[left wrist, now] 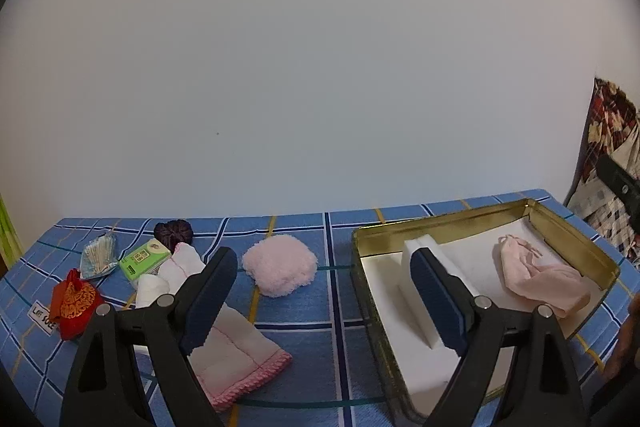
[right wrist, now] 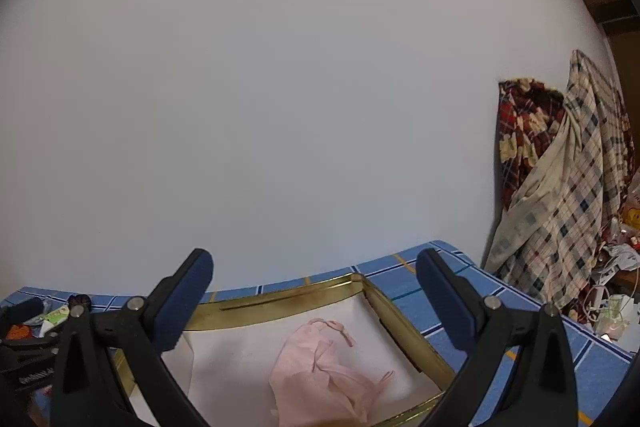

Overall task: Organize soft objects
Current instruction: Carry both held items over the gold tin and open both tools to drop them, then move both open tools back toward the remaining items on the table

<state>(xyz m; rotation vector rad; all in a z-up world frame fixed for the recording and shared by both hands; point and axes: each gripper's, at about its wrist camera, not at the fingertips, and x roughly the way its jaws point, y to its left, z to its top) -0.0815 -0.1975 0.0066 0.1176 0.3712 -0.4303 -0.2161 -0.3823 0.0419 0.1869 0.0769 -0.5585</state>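
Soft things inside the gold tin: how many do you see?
2: a white sponge block at the tin's left side, a pink drawstring pouch toward its right. The claw may hide others.

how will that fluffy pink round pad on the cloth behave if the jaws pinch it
The fluffy pink pad looks plush, so it will probably squash under the pads rather than resist. It seems light for its bulk and may sag when lifted. Lying flat on the checked tablecloth, it is unlikely to roll.

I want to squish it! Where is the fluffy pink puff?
In the left wrist view, the fluffy pink puff lies on the blue tablecloth, between the pink-trimmed cloth and the gold tin.
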